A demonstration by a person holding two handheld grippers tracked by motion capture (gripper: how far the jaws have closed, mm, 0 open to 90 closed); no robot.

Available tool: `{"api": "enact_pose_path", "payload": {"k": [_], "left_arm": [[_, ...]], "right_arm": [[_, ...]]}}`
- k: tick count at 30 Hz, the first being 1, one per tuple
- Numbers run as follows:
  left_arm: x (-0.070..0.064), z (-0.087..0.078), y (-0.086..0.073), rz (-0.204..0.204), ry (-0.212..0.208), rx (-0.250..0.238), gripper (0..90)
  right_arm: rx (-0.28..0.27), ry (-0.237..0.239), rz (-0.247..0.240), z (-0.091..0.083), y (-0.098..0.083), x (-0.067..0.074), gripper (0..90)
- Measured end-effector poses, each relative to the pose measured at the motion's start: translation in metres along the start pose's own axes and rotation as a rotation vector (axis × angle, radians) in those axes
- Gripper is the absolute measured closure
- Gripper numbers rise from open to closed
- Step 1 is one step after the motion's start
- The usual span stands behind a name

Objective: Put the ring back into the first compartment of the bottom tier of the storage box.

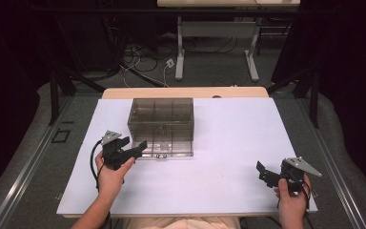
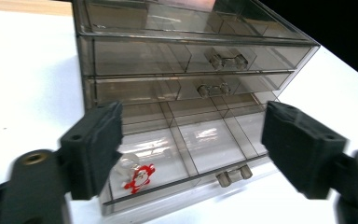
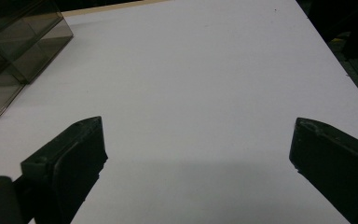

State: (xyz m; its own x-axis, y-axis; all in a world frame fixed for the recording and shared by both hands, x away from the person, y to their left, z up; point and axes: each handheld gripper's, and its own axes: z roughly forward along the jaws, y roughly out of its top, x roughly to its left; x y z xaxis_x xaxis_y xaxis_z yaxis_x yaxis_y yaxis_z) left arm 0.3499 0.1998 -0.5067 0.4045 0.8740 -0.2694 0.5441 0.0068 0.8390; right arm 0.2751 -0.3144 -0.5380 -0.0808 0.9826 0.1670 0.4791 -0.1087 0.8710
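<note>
scene: smoky clear drawer box sits centre-left of the high view on the white counter; bottom drawer is pulled out.
item: small red-and-white Santa charm lies in the drawer's front left compartment, lower left of the left gripper view, partly behind my left jaw.
step in hand: I judge I'm lining up on the open drawer, either to pick the charm or push the drawer shut; can't tell which.
how to do it well: I'd come in slow and straight, keep the jaws clear of the thin dividers, and centre on the drawer handle if pushing, so it doesn't skew.
left gripper: jaws spread wide, holding nothing, pointed right at the box's lower left corner, just beside it.
left hand: forearm enters from the bottom, wrist angled toward the box.
right gripper: jaws released, empty, hovering over bare counter at lower right, well apart from the box.
</note>
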Motion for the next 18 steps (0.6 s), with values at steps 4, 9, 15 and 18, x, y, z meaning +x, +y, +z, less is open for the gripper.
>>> {"api": "enact_pose_path", "payload": {"k": [4, 9, 15, 18], "left_arm": [[0.003, -0.007, 0.000, -0.002, 0.002, 0.000, 14.1], [0.007, -0.016, -0.001, 0.001, 0.007, 0.002, 5.3], [0.009, -0.030, -0.002, 0.004, -0.003, -0.014, 0.8], [0.010, -0.036, -0.003, -0.005, -0.034, -0.013, 0.8]], "right_arm": [[-0.026, -0.006, 0.002, 0.002, -0.001, 0.001, 3.3], [-0.001, 0.000, 0.005, -0.001, 0.001, 0.000, 3.2], [-0.001, 0.000, 0.001, -0.001, 0.001, 0.000, 3.2], [-0.001, 0.001, 0.001, -0.001, 0.001, -0.001, 3.3]]}}
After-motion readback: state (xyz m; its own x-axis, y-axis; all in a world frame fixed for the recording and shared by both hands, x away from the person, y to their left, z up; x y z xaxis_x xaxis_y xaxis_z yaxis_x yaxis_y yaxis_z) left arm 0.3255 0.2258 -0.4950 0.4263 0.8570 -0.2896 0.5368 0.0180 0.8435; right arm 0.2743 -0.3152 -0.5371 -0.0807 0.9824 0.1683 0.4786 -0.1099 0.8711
